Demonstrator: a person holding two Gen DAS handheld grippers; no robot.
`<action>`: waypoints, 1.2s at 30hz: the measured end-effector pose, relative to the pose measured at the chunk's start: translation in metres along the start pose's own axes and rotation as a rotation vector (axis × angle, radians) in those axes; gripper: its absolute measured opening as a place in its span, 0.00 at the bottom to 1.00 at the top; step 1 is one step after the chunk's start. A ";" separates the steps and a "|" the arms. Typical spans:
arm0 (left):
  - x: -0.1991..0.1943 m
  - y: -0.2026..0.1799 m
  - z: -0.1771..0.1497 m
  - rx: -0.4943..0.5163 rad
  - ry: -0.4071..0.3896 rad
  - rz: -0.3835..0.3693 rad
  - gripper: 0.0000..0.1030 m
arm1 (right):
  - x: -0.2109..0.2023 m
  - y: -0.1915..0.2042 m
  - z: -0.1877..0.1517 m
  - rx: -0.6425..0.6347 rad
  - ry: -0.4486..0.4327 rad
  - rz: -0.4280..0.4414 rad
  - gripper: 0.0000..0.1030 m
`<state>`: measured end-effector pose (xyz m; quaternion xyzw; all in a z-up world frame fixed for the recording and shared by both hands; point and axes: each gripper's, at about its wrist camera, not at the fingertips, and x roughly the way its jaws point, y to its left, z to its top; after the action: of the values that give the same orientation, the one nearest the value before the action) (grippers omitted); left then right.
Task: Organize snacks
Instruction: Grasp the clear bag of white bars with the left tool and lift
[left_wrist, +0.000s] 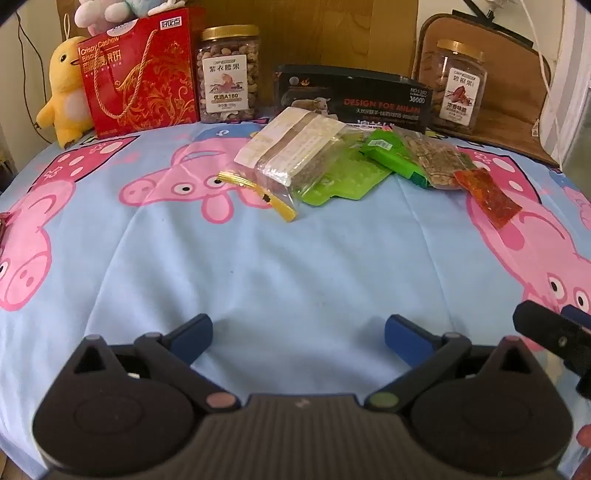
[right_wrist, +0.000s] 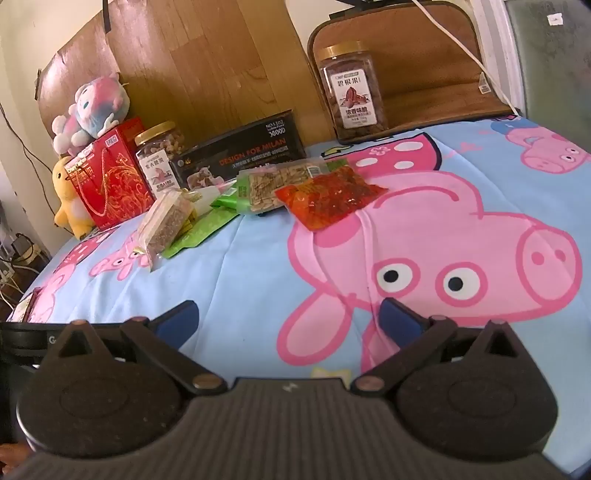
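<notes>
Several snack bags lie in a heap on the blue pig-print cover: a clear grain bag (left_wrist: 295, 155) (right_wrist: 164, 221), a green pouch (left_wrist: 347, 177) (right_wrist: 199, 229), a seed bag (left_wrist: 436, 162) (right_wrist: 280, 184) and a red snack bag (left_wrist: 487, 195) (right_wrist: 332, 199). Behind them stand a red gift box (left_wrist: 140, 74) (right_wrist: 107, 177), a cashew jar (left_wrist: 229, 74) (right_wrist: 159, 158), a black box (left_wrist: 354, 99) (right_wrist: 243, 151) and a pecan jar (left_wrist: 461, 85) (right_wrist: 351, 88). My left gripper (left_wrist: 297, 336) and right gripper (right_wrist: 288, 317) hover open and empty over the cover, well short of the snacks.
A yellow plush duck (left_wrist: 66, 92) (right_wrist: 70, 199) and a pink plush (right_wrist: 92, 110) sit at the back left. A wooden headboard (right_wrist: 207, 66) and a brown cushion (left_wrist: 517, 74) close the back. Cables hang off the left edge (right_wrist: 14, 273). The right gripper's body shows in the left wrist view (left_wrist: 554, 332).
</notes>
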<state>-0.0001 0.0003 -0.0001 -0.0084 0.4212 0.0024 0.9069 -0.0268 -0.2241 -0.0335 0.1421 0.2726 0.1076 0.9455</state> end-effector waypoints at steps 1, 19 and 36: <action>0.000 0.000 0.000 -0.001 -0.005 -0.003 1.00 | 0.000 0.000 0.000 0.007 -0.005 0.007 1.00; -0.024 0.086 0.046 -0.081 -0.257 -0.134 0.98 | 0.062 0.060 0.090 -0.230 0.046 0.310 0.57; 0.065 0.116 0.064 -0.421 -0.023 -0.595 0.44 | 0.122 0.059 0.099 -0.024 0.327 0.472 0.41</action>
<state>0.0889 0.1175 -0.0099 -0.3170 0.3806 -0.1749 0.8509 0.1212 -0.1556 0.0064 0.1714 0.3798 0.3495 0.8392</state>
